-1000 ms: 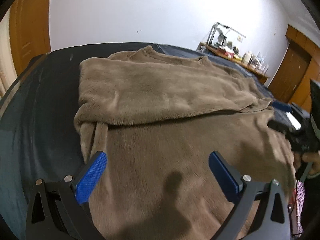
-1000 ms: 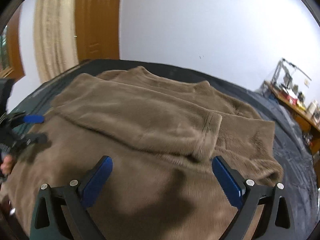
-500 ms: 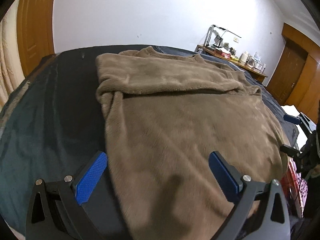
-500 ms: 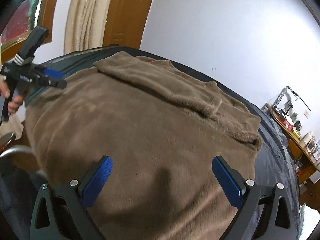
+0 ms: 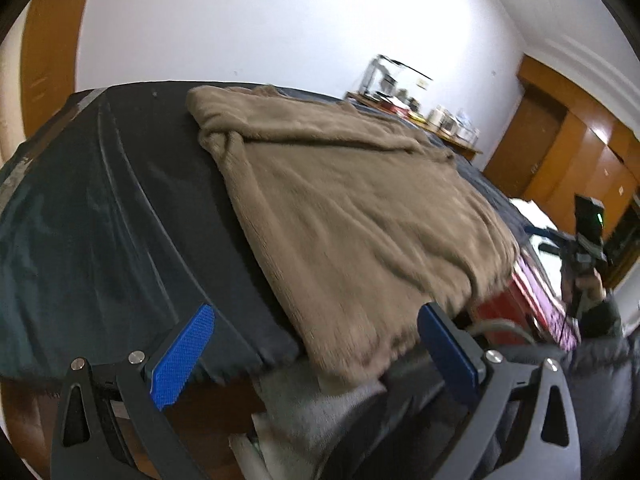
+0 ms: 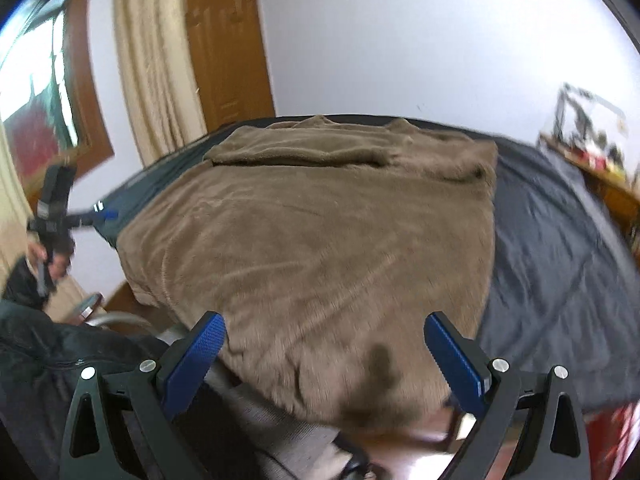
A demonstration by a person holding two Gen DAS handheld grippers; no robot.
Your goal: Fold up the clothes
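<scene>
A brown fleece sweater (image 5: 352, 208) lies flat on a dark-covered table (image 5: 100, 216), both sleeves folded across its upper part. Its hem hangs over the near table edge. My left gripper (image 5: 316, 344) is open, held back from the near edge at the hem's left corner, with nothing between its blue pads. In the right wrist view the same sweater (image 6: 320, 232) fills the middle, and my right gripper (image 6: 324, 354) is open just short of the hem. The right gripper (image 5: 576, 248) also shows far right in the left wrist view, and the left gripper (image 6: 76, 216) far left in the right one.
A cluttered wooden side table (image 5: 424, 112) stands at the back right, with wooden doors (image 5: 532, 148) beyond. A cream curtain (image 6: 148, 60) and a wooden door (image 6: 228, 44) stand at the back left. A person's dark sleeve (image 5: 600, 344) and grey clothing (image 5: 320, 412) sit below the table edge.
Both grippers have pulled back from over the sweater toward its hem and the near table edge. The two have moved apart. Both stayed open.
</scene>
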